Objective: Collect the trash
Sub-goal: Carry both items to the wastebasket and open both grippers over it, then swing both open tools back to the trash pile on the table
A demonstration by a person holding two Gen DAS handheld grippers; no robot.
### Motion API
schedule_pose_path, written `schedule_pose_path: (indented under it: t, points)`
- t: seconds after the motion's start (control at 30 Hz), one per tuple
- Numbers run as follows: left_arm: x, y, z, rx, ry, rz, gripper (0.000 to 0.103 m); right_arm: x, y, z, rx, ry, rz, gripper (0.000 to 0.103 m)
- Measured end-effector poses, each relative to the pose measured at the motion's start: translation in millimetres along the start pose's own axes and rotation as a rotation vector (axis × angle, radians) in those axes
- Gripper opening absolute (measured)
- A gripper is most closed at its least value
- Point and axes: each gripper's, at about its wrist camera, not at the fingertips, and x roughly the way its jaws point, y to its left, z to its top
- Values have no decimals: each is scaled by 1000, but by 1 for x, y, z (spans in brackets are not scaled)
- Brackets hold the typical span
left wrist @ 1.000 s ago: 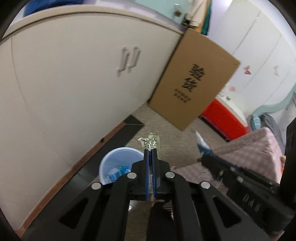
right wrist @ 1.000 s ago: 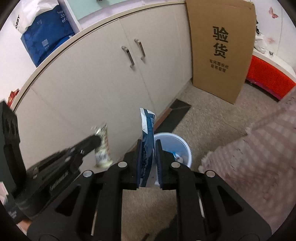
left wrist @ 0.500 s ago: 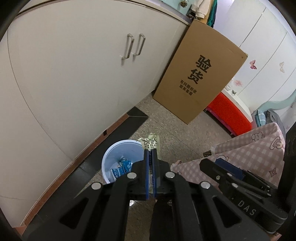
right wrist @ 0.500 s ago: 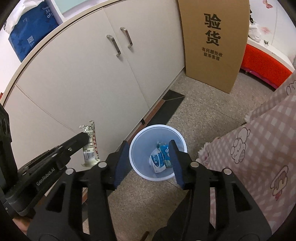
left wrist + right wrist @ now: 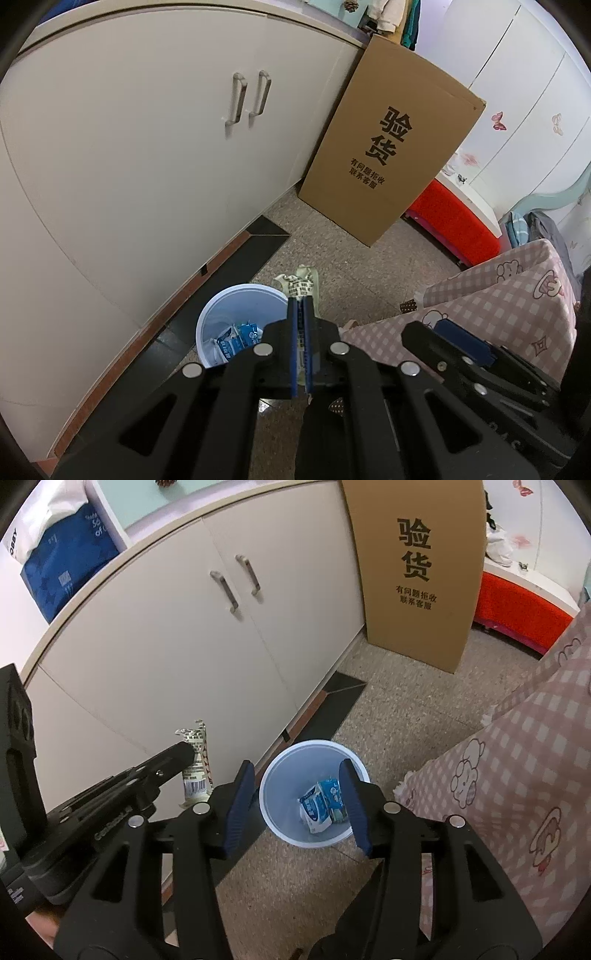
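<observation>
A pale blue bin (image 5: pixel 314 743) stands on the floor by the cabinet, with a blue-and-white packet (image 5: pixel 319 805) lying inside. My right gripper (image 5: pixel 296 764) hovers over the bin; its jaws are opening and hold nothing, and the bin shows through the gap. My left gripper (image 5: pixel 301 299) is shut on a crumpled white-and-green wrapper (image 5: pixel 299 282) with a chequered print, just right of the bin's rim (image 5: pixel 207 317). From the right wrist, the same wrapper (image 5: pixel 197 775) hangs from the left gripper (image 5: pixel 184 751), left of the bin. The right gripper (image 5: pixel 424 328) shows at lower right in the left wrist view.
A white cabinet (image 5: pixel 221 657) with two handles runs behind the bin. A tall cardboard box (image 5: pixel 417 572) leans at its end. A pink chequered cloth (image 5: pixel 517 794) hangs at the right, a red low unit (image 5: pixel 517 605) behind. A dark floor strip (image 5: pixel 332 709) lies along the cabinet's base.
My right gripper opened and let go of the blue-and-white packet, which now lies in the bin. The left gripper keeps its wrapper and has edged closer to the bin.
</observation>
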Motion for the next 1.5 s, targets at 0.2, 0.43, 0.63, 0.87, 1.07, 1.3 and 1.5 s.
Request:
schedule_pose_path:
  t: [0.2, 0.43, 0.63, 0.87, 1.07, 1.3, 1.5]
  points:
    - [3, -9, 8, 9, -8, 2, 3, -7, -6, 3, 26, -38, -6, 49]
    - [12, -5, 16, -55, -2, 21, 45, -9, -13, 1, 52, -39, -6, 49]
    - [-5, -7, 8, -47, -18, 15, 45, -22, -13, 2, 58, -58, -3, 49]
    - [-46, -24, 6, -31, -72, -23, 46, -67, -16, 5, 68, -126, 19, 49]
    - [-90, -65, 5, 32, -131, -78, 46, -127, -35, 3, 92, -208, 10, 50]
    - [-119, -147, -12, 151, -138, -180, 49, -208, -93, -12, 158, -314, -61, 52]
    - [-127, -230, -40, 276, -105, -261, 55, -268, -161, -40, 236, -377, -166, 54]
